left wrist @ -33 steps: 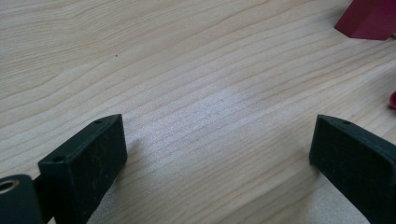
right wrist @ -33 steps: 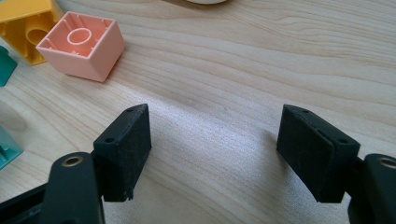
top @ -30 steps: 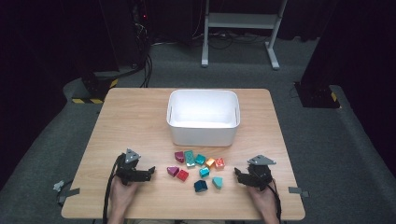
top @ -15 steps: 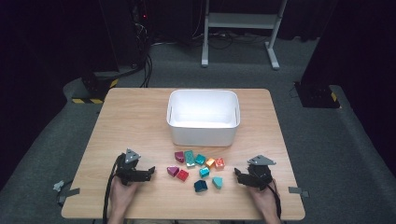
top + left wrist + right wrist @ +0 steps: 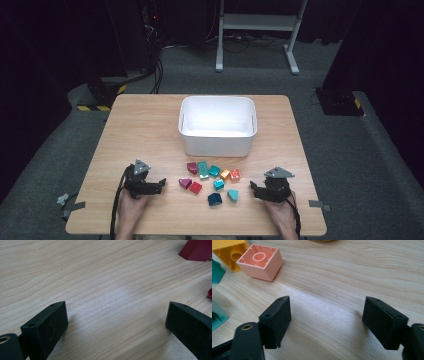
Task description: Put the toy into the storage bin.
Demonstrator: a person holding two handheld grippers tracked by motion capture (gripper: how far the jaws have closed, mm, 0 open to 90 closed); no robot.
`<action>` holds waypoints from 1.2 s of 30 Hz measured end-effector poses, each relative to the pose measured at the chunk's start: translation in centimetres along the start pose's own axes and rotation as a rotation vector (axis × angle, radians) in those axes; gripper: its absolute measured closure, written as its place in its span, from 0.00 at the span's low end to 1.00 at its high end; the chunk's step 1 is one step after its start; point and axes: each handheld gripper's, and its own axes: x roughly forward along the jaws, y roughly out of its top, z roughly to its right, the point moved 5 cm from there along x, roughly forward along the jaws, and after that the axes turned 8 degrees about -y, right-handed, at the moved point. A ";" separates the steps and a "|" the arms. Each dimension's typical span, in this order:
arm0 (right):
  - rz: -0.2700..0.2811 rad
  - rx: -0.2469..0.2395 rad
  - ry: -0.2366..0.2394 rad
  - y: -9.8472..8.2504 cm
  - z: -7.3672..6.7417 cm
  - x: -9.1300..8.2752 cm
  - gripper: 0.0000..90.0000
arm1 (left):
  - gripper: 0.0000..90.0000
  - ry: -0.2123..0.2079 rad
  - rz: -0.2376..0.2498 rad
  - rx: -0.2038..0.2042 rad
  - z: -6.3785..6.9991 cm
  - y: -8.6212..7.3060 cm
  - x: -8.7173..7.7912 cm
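Nothing is seen to have moved in the last second: the left gripper (image 5: 159, 184) and right gripper (image 5: 253, 189) are still held wide open and empty beside the untouched blocks (image 5: 211, 178), so sorting into the white bin (image 5: 218, 142) is not yet begun.

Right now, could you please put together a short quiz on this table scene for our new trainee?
1. True or false: the white bin already holds several blocks.
2. Which block lies nearest the right hand-held gripper? A. the magenta block B. the light teal block C. the red block
3. Fill in: both the left hand-held gripper and the right one have their jaws ____, with only bare wooden table between them.

Key
1. False: its inside shows only white.
2. B: the light teal block lies just left of it in the high view.
3. Open.
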 end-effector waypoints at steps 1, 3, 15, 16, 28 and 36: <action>0.000 0.000 0.000 0.0 0.0 0.0 0.28 | 0.05 0.000 0.000 0.000 0.0 0.0 0.0; 0.000 -0.009 0.017 0.0 -0.2 -0.2 0.31 | 0.05 0.001 0.000 0.000 0.0 0.0 0.0; 0.053 0.015 0.110 0.7 -1.3 -0.9 0.36 | 0.05 0.001 0.000 0.000 0.0 0.0 0.0; 0.053 0.015 0.110 0.7 -1.3 -0.9 0.36 | 0.05 0.000 0.000 0.000 0.0 0.0 0.0; 0.069 -0.030 0.151 2.4 -2.9 -0.4 0.37 | 0.05 0.000 0.000 0.000 0.0 0.0 0.0; 0.076 -0.053 0.166 3.3 -3.8 -0.1 0.37 | 0.05 0.000 0.000 0.000 0.0 0.0 0.0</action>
